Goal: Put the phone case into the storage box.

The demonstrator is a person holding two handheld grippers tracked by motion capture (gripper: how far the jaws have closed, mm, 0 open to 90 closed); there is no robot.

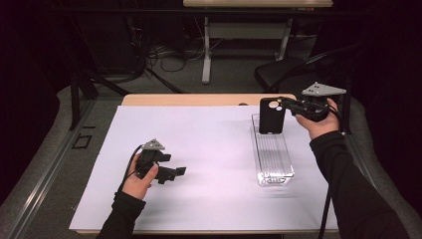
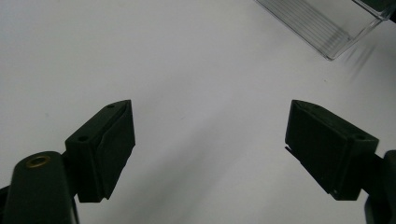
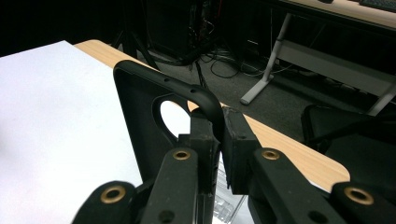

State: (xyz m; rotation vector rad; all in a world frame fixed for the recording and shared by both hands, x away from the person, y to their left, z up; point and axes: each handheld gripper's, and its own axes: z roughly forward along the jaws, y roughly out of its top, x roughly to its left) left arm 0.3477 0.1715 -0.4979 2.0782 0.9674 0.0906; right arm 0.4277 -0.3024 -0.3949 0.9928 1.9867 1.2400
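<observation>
A black phone case [image 1: 271, 115] with a camera cut-out hangs upright over the far end of a clear plastic tray [image 1: 273, 164]. My right gripper [image 1: 287, 105] is shut on the case's upper right edge. In the right gripper view the jaws [image 3: 219, 135] pinch the rim of the phone case [image 3: 144, 116] beside the cut-out. My left gripper [image 1: 178, 172] rests low over the white sheet at the left, open, with nothing between its fingers. In the left gripper view its jaws [image 2: 210, 126] stand wide apart over bare white surface, and the tray's corner [image 2: 327, 32] shows at the top right.
A white sheet [image 1: 199, 144] covers the wooden table [image 1: 189, 99]. Behind the table's far right corner stands a black chair [image 1: 278, 72]. Farther back are another desk's legs [image 1: 206, 55] and cables on the floor.
</observation>
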